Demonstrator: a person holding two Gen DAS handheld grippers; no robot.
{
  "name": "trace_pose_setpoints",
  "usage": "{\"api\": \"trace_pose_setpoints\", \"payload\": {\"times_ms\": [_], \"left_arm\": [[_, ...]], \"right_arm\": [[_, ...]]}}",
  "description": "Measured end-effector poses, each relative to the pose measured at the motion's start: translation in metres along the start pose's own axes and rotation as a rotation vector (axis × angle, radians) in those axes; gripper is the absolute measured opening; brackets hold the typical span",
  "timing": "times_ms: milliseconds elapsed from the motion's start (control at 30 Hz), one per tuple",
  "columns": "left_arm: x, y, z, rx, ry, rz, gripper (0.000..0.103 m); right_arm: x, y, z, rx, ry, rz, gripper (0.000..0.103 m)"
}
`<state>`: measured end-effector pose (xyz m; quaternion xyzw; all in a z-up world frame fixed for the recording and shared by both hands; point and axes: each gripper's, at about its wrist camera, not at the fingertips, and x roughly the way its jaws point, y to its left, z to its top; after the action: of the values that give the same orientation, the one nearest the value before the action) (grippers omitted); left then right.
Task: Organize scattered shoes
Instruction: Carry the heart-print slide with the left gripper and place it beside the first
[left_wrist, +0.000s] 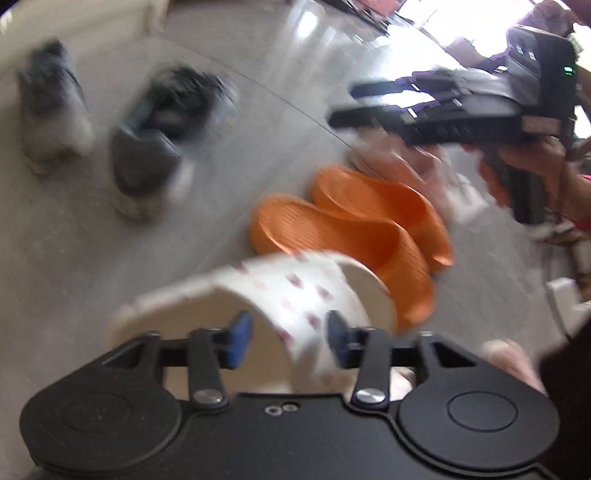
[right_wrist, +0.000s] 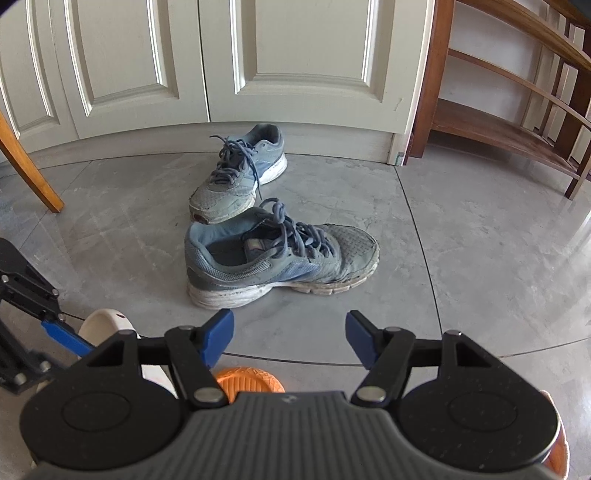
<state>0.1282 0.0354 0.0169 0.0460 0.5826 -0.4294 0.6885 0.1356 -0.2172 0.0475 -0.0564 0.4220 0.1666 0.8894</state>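
Left wrist view: left gripper (left_wrist: 290, 338) tilts down, released, straddling the white slipper (left_wrist: 258, 295)'s strap; right gripper (right_wrist: 290, 338) hovers released.

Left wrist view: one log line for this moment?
left tool: open, straddling white slipper strap | orange slippers: paired | right tool: open, empty

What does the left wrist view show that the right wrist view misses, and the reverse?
Only the left wrist view shows the white slipper's patterned strap between the open left tool, the orange slippers as a full side-by-side pair, and a hand carrying the right tool.

Only the right wrist view shows the cupboard doors and wooden rack.

Both show the two grey sneakers on the tiled floor.
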Motion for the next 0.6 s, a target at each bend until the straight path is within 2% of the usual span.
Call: {"api": "trace_pose_setpoints", "payload": {"times_ms": [67,167,233,400,500,567,600], "left_arm": [[0.004,0.001,-0.006,0.002,0.025,-0.004,0.060],[0.007,-0.008,-0.009,0.053,-0.022,0.068,0.061],[0.011,-0.018,-0.005,0.101,-0.030,0.076,0.061],[0.029,-0.044,-0.002,0.243,0.044,0.092,0.058],[0.028,-0.052,-0.016,0.367,0.121,0.104,0.039],[0.029,-0.060,-0.028,0.453,0.175,0.116,0.031],[0.030,-0.064,-0.033,0.487,0.193,0.122,0.033]], "right_arm": [[-0.002,-0.001,-0.001,0.002,-0.001,-0.001,0.070],[-0.004,0.001,-0.003,0.000,0.000,0.001,0.070],[-0.005,0.003,-0.004,-0.004,0.001,0.003,0.070],[-0.007,0.009,-0.006,-0.013,0.004,0.014,0.070],[-0.011,0.015,-0.009,-0.030,0.005,0.025,0.070],[-0.013,0.020,-0.012,-0.042,0.008,0.037,0.070],[-0.013,0.022,-0.013,-0.046,0.012,0.043,0.070]]}}
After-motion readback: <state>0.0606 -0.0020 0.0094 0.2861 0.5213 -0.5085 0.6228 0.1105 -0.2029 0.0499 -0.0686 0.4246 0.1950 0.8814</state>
